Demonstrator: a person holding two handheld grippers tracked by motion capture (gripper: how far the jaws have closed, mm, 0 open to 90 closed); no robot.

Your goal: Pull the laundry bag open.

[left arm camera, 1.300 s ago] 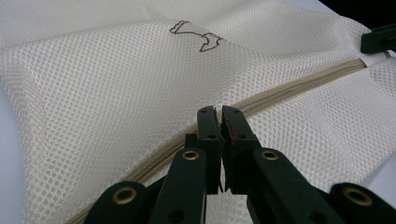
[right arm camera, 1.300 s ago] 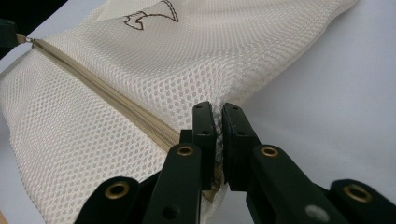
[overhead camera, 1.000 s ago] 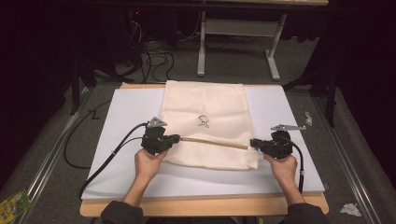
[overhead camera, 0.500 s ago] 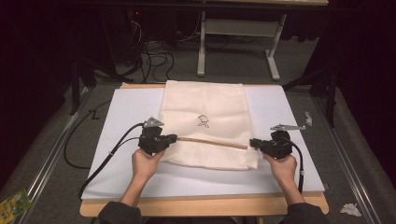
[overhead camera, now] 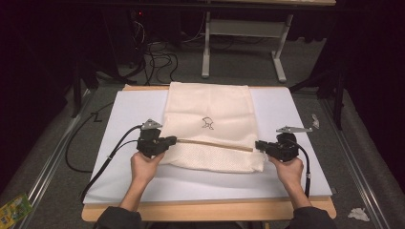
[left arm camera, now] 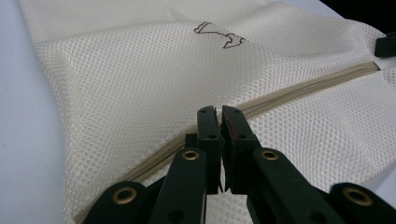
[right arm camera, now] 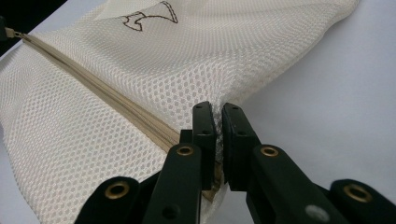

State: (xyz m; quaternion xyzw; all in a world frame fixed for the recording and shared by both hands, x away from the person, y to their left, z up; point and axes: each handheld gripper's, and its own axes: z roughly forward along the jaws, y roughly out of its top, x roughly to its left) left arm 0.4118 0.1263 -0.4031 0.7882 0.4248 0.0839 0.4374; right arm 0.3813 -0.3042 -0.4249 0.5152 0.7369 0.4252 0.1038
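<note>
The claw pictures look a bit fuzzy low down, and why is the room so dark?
High view: the white table mat and mesh bag are lit, the surroundings dark. Left gripper view: the left claw blurs near the lens, the mesh is sharper. Right gripper view: likewise the right claw.

A wooden table (overhead camera: 200,210) carries a white board (overhead camera: 291,138), and a cream mesh bag (overhead camera: 215,119) lies flat on that.

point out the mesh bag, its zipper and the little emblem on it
mesh bag (overhead camera: 210,102), high view, upper cloth panel
zipper (overhead camera: 215,143), high view, middle of the tan strip
emblem (overhead camera: 207,123), high view, dark stitched outline
</note>
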